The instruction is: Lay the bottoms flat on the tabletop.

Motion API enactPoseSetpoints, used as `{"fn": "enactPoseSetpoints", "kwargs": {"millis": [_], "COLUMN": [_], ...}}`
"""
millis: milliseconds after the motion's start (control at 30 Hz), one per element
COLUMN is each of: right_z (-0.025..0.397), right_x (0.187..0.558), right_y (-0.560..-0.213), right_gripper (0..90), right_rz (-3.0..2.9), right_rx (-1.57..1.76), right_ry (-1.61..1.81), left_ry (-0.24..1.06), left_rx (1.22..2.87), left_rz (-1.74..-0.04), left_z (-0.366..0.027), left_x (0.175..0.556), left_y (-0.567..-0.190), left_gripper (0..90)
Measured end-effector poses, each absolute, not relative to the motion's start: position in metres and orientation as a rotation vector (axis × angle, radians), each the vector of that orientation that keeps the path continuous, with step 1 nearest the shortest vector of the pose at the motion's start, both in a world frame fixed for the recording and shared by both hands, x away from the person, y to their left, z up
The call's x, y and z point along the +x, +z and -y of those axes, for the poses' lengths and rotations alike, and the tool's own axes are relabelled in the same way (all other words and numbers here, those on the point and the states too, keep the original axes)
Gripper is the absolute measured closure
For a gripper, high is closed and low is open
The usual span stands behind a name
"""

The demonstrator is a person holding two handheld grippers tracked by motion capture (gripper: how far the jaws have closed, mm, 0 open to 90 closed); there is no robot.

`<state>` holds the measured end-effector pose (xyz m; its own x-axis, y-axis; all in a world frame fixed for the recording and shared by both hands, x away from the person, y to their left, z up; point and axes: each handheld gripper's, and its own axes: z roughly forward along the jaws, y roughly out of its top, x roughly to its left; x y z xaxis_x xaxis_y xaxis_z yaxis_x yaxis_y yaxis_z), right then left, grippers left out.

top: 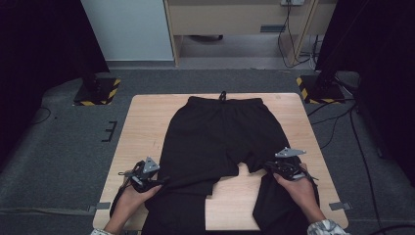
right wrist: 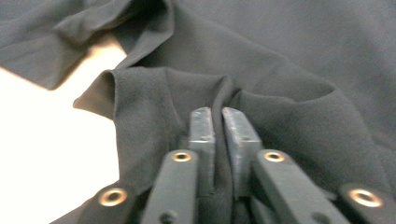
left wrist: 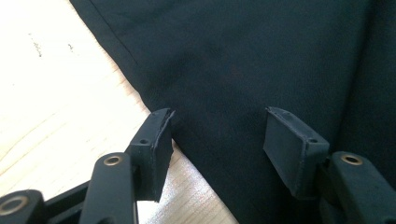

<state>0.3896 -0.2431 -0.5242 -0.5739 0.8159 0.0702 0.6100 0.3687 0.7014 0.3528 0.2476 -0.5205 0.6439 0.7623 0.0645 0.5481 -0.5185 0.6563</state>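
Black trousers (top: 215, 142) lie flat across the centre of the wooden table (top: 142, 127), waistband and drawstring toward the top of the high view, both legs running down to the bottom edge. My left gripper (top: 155, 183) sits at lower left of that view, at the outer edge of the left-hand leg. In the left gripper view its jaws stand wide apart with the trouser edge (left wrist: 154, 100) running diagonally between them; one pad rests over bare wood, the other over cloth; nothing is pinched. My right gripper (top: 272, 169) sits at lower right of the high view on the other leg. In the right gripper view its jaws are clamped together on a raised fold of the fabric (right wrist: 219, 93), which bunches and creases around the pads.
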Motion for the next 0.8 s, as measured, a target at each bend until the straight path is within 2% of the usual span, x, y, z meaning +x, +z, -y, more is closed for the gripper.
{"fn": "enactPoseSetpoints", "kwargs": {"millis": [100, 167, 267, 433, 600, 800], "right_z": [0.251, 0.255, 0.252, 0.229, 0.21, 0.216], "right_x": [0.378, 0.37, 0.356, 0.335, 0.325, 0.323], "right_y": [-0.514, -0.507, -0.497, -0.494, -0.511, -0.517], "right_gripper": [58.9, 54.2, 55.5, 66.7, 68.3, 70.7], "right_rz": [-2.253, -2.216, -2.221, -2.293, -2.416, -2.463], "right_rx": [1.248, 1.261, 1.223, 1.14, 1.071, 1.084], "right_ry": [1.029, 1.035, 1.072, 1.106, 1.014, 0.977], "left_ry": [0.464, 0.461, 0.461, 0.466, 0.469, 0.469], "left_rx": [2.258, 2.255, 2.255, 2.257, 2.26, 2.261], "left_rz": [-1.017, -1.019, -1.02, -1.016, -1.012, -1.012], "left_z": [-0.248, -0.248, -0.248, -0.247, -0.247, -0.247], "left_x": [0.353, 0.353, 0.353, 0.353, 0.352, 0.353], "left_y": [-0.521, -0.521, -0.521, -0.521, -0.521, -0.52], "left_gripper": [40.9, 40.8, 40.7, 40.8, 40.9, 40.9]}}
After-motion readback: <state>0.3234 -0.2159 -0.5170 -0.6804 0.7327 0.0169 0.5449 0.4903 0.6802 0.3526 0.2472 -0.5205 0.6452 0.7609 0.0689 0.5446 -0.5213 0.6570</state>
